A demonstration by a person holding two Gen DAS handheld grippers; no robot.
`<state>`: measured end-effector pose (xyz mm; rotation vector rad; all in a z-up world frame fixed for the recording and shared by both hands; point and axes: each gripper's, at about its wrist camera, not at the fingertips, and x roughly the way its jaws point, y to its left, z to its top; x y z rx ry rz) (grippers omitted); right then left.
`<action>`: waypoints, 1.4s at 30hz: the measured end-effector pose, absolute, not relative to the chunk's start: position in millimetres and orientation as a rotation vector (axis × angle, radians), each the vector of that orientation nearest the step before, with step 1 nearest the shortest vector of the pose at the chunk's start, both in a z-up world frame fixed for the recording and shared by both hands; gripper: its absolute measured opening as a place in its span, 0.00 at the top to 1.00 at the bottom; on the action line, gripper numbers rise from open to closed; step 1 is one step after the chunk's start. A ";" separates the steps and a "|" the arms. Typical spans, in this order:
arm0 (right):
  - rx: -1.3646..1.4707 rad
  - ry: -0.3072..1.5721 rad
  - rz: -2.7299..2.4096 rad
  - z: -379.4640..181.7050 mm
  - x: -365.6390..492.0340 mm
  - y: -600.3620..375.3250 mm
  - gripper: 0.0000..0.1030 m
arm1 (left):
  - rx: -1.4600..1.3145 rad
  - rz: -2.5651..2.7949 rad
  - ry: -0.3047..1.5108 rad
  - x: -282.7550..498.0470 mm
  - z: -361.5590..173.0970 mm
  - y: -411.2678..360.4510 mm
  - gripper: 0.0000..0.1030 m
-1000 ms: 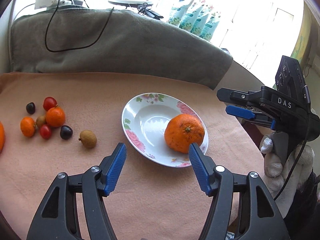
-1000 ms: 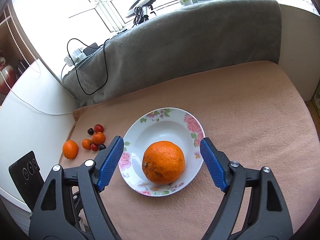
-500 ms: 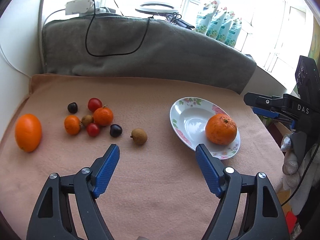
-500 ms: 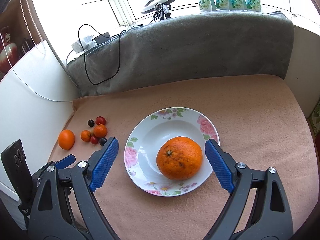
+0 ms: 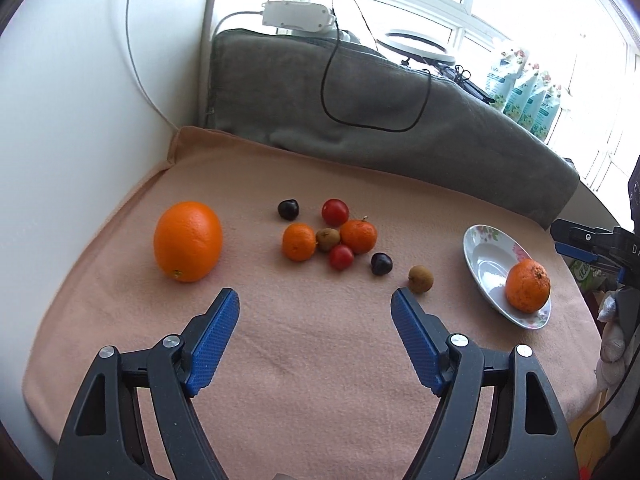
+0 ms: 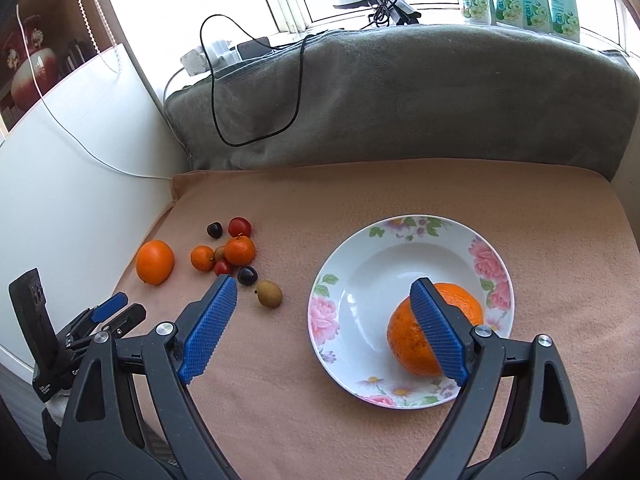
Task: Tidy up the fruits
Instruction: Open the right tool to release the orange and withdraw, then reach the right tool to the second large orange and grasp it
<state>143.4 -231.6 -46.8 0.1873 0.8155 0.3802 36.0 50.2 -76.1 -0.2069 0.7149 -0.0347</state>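
Glossy glazed plate (image 6: 490,258); matt fuzzy peach cloth (image 6: 400,192); dimpled orange (image 5: 188,241) skin.

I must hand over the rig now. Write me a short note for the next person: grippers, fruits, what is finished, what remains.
Left gripper: open, empty, over the pink cloth.
Right gripper: open, empty, near the white floral plate.
Done: one rough-skinned orange lies on the plate.
Left on the cloth: large smooth orange, two small mandarins, two red cherry tomatoes, two dark cherries, two brown longans.
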 end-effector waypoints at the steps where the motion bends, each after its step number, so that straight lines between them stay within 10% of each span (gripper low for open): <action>1: 0.183 0.816 0.389 -46.5 143.9 -225.8 0.12 | -0.211 -0.022 0.714 34.8 -77.2 56.4 0.24; 42: 0.197 1.105 0.785 -96.8 237.4 -1.3 0.12 | -0.377 0.023 0.777 74.9 -124.1 151.2 0.24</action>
